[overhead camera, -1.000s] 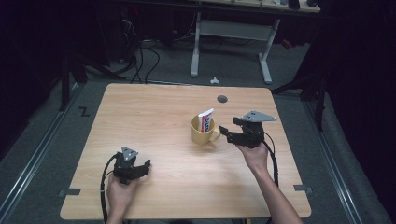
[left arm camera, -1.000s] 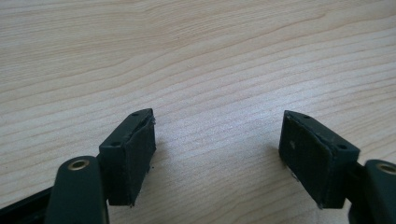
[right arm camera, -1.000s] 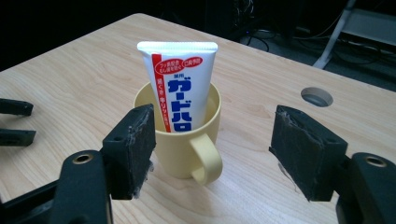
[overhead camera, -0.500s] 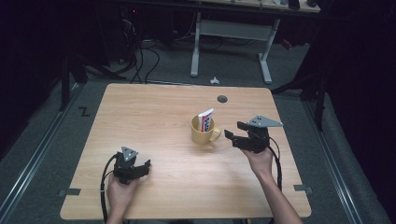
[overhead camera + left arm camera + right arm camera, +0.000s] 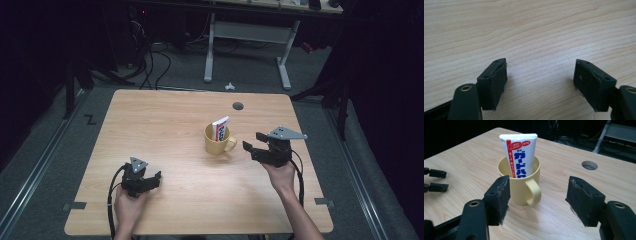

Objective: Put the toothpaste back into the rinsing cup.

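The right gripper [image 5: 252, 144] has drawn back from the yellow mug [image 5: 218, 140], its jaws just closing, nothing between them, still parted. The toothpaste tube [image 5: 520, 156] stands in that mug, its lower end hidden by the wall. The left gripper [image 5: 156, 176], well left of the mug, rests open. The wooden counter [image 5: 165, 120] stands over grey floor; the surroundings are dark.
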`<state>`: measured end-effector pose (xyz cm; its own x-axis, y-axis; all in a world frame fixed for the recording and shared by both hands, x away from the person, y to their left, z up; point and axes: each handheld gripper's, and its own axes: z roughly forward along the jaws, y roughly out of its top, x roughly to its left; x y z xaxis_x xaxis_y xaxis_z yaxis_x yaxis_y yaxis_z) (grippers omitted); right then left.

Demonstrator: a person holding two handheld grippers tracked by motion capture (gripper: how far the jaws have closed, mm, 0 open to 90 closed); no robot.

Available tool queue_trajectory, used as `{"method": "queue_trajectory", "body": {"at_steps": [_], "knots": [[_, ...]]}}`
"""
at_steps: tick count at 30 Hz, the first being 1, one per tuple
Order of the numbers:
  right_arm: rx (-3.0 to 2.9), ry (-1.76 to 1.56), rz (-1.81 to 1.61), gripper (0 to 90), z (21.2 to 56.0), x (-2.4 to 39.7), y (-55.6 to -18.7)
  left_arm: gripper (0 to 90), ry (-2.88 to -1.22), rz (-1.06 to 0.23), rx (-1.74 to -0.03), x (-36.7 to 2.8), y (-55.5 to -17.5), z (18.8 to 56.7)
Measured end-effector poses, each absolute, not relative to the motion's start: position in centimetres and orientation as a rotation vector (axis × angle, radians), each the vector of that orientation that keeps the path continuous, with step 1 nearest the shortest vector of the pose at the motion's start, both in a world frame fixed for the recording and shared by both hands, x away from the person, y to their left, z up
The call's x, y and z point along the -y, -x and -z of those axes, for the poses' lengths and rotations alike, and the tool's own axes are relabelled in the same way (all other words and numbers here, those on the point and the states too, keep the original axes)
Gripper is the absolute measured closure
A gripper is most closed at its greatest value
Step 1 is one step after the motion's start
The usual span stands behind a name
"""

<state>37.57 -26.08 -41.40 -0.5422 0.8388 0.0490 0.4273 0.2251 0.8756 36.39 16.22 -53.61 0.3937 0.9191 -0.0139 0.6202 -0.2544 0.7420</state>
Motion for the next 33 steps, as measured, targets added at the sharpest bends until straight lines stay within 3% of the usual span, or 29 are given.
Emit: {"method": "queue_trajectory", "body": {"at_steps": [33], "knots": [[-2.050, -1.201, -1.297, 35.6, 42.3, 28.0, -35.4, 27.4, -1.979, -0.568, -1.314, -16.2, -36.4, 53.6]]}}
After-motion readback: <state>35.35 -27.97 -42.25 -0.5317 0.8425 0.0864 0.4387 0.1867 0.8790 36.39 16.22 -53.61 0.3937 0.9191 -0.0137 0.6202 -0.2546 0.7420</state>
